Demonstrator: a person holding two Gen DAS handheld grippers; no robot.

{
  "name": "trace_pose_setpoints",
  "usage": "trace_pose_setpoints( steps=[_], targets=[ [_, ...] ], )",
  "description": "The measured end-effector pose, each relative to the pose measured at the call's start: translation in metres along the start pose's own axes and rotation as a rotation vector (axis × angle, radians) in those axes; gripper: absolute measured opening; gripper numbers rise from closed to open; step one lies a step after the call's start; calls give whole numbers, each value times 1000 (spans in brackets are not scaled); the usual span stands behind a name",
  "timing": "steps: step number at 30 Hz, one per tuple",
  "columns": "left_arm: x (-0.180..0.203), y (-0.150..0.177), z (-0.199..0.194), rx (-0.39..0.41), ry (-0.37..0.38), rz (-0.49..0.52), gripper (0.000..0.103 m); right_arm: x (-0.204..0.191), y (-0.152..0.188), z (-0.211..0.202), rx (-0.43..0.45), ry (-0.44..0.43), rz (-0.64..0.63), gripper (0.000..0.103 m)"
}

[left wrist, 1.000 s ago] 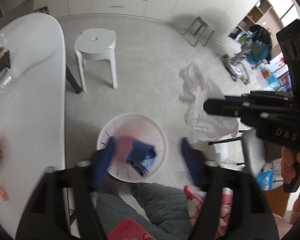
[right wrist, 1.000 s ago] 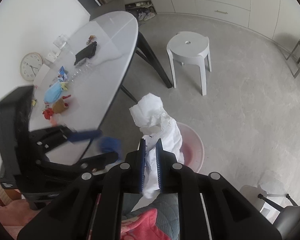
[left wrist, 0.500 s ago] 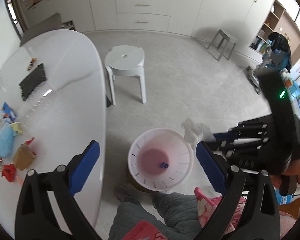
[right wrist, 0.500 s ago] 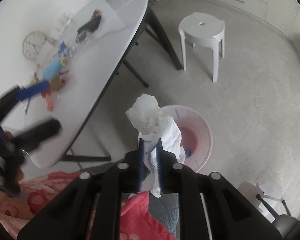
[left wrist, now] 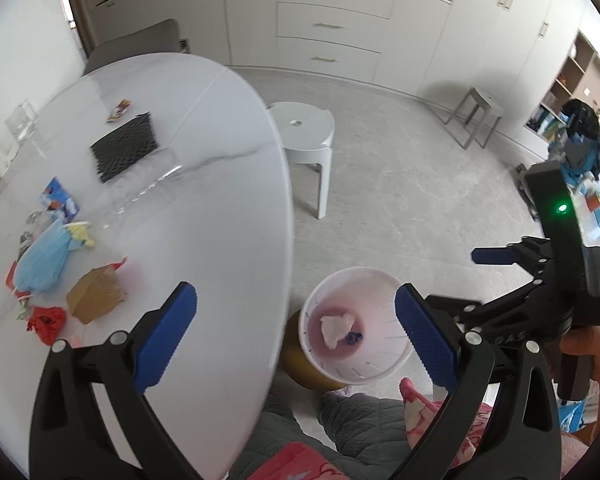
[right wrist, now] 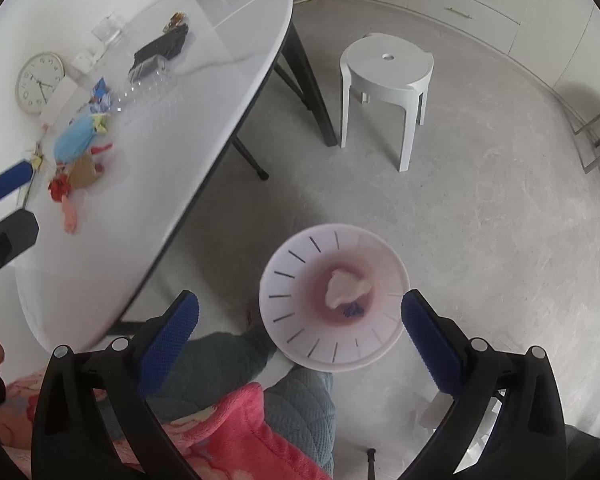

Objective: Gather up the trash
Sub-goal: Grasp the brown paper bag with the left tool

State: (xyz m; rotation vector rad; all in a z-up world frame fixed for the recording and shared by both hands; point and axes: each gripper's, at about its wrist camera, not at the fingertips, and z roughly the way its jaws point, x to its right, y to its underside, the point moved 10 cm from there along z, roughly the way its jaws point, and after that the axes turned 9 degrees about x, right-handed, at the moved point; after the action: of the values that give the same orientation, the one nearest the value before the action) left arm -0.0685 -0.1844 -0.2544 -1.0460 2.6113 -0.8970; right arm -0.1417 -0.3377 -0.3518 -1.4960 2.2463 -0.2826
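Note:
A white slotted bin [left wrist: 383,364] [right wrist: 300,344] stands on the floor by the table edge. A crumpled white tissue [left wrist: 335,329] [right wrist: 345,289] and a small blue scrap [right wrist: 353,311] lie inside it. My left gripper [left wrist: 296,334] is open and empty, above the table edge and the bin. My right gripper [right wrist: 300,330] is open and empty, right above the bin; it also shows in the left wrist view [left wrist: 495,258]. Trash lies on the white table [left wrist: 204,216]: a blue mask [left wrist: 44,256], a brown box [left wrist: 96,294], red scraps [left wrist: 46,320], a blue wrapper [left wrist: 58,200].
A black mesh piece [left wrist: 126,146] and clear plastic [left wrist: 144,186] lie farther back on the table. A white stool [left wrist: 305,130] [right wrist: 387,70] stands on the floor beyond the bin. My legs [right wrist: 240,396] are under both grippers. A wall clock [right wrist: 39,82] leans behind the table.
My right gripper opened and let go of the white tissue, which now lies in the bin. My left gripper swung from above the bin toward the table.

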Motion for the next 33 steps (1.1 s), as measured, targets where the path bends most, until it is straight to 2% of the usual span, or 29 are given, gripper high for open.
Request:
trace_pose_setpoints(
  steps=[7,10,13,17,22,27,33],
  targets=[
    [-63,10,-7,14,-84,-56,95,-31,-20,6,10,-8,-18,101],
    [-94,14,-6,25,-132,-15,95,-48,-28,12,10,-9,-26,101],
    [-124,17,-1,24,-162,76,95,-65,-37,17,6,-15,-31,101],
    [-156,20,10,-2,-125,141,95,-89,-50,22,2,-3,-46,101],
    [-191,25,32,-57,-44,202,95,-115,-69,30,6,0,-31,101],
    [-204,31,57,-97,53,295,95,-135,-87,39,0,3,-1,101],
    [-201,47,81,-138,162,538,95,-151,-97,48,-12,36,20,101]
  ],
)
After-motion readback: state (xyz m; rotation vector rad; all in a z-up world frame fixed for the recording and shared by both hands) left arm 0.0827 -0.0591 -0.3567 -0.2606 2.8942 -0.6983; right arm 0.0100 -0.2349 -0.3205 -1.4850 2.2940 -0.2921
